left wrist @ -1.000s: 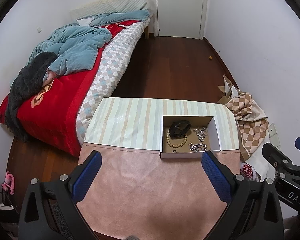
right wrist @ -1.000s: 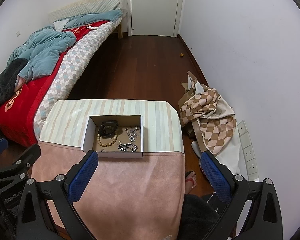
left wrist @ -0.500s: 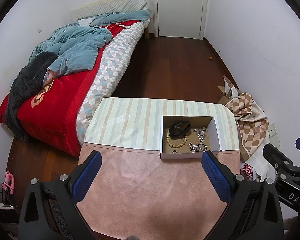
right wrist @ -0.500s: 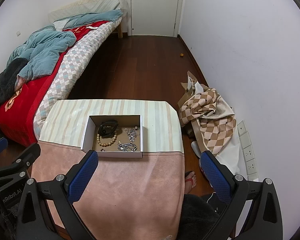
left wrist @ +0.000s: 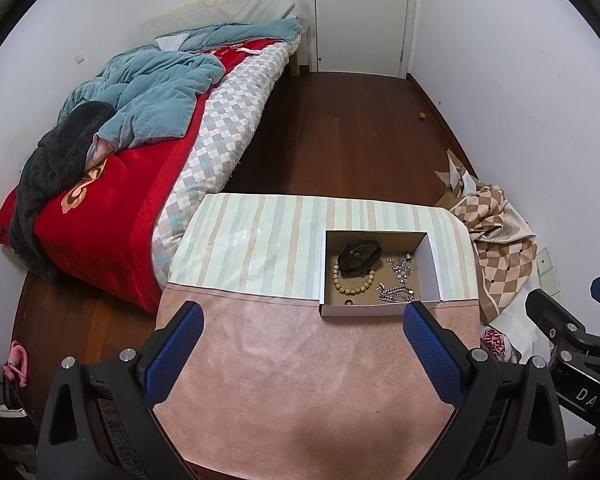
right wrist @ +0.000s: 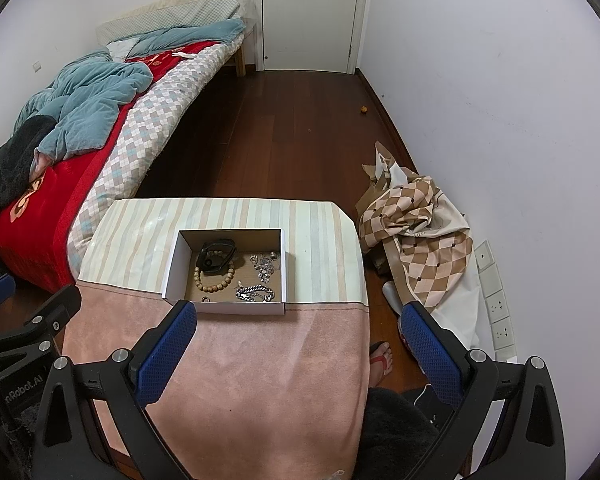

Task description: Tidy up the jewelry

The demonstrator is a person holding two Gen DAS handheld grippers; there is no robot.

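Observation:
A white cardboard box (left wrist: pixel 434 264) (right wrist: pixel 174 264) sits on the table where the striped cloth meets the pink cloth. Inside lie a black band (left wrist: pixel 358 258) (right wrist: pixel 216 258), a wooden bead bracelet (left wrist: pixel 352 280) (right wrist: pixel 214 280), a silver chain bracelet (left wrist: pixel 396 294) (right wrist: pixel 256 293), a tangled silver chain (left wrist: pixel 402 266) (right wrist: pixel 265 265) and a small ring (left wrist: pixel 348 303) (right wrist: pixel 206 300). My left gripper (left wrist: pixel 302 354) is open and empty, above the pink cloth near the box. My right gripper (right wrist: pixel 296 354) is open and empty, near the box's front right.
The table has a striped cloth (left wrist: pixel 260 248) at the back and a pink cloth (left wrist: pixel 300 380) in front. A bed (left wrist: pixel 140 140) stands to the left. A checked cloth heap (right wrist: pixel 416 232) lies on the floor at right. A sandalled foot (right wrist: pixel 380 360) is by the table.

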